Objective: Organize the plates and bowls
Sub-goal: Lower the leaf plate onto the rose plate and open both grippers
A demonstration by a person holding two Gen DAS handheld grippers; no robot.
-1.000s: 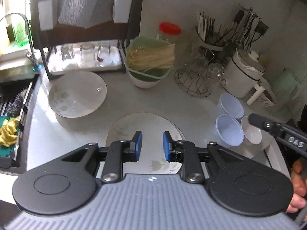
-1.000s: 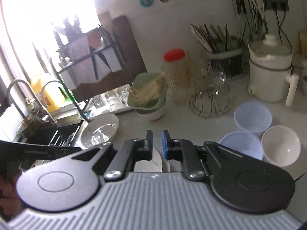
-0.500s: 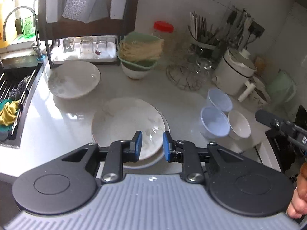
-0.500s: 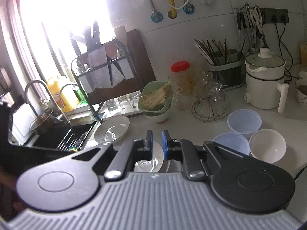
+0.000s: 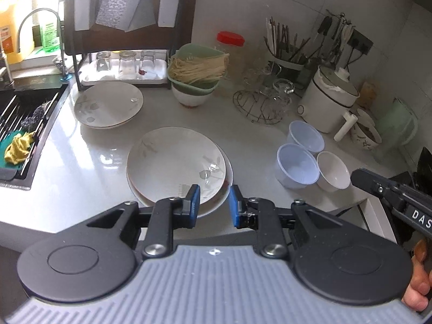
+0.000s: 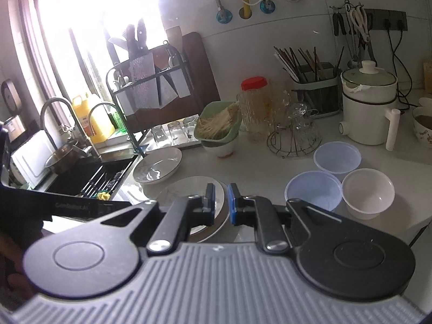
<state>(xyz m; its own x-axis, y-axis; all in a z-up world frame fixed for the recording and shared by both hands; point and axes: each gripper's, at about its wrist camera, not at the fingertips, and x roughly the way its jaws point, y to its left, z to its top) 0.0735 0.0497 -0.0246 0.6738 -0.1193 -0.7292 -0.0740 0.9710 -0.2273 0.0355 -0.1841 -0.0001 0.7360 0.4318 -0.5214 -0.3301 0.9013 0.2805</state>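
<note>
Two white plates lie stacked point(image 5: 175, 162) on the grey counter in front of me, also in the right wrist view point(image 6: 189, 189). A third white plate point(image 5: 108, 105) lies apart near the sink, also in the right wrist view point(image 6: 158, 166). Two pale blue bowls point(image 5: 297, 167) point(image 5: 306, 136) and a white bowl point(image 5: 333, 171) stand together at right. My left gripper point(image 5: 213, 202) is open and empty, held above the stack's near edge. My right gripper point(image 6: 221, 202) is nearly closed, with a narrow gap, and empty.
A sink point(image 5: 24, 124) with a drying rack is at left. A dish rack with glasses point(image 5: 124, 64), a green colander of noodles on a bowl point(image 5: 197, 73), a wire glass stand point(image 5: 264, 102) and a white pot point(image 5: 332, 102) line the back.
Both grippers have pulled back and up from the counter. The stacked plates now lie farther ahead of the left fingers. Neither gripper's opening has changed.
</note>
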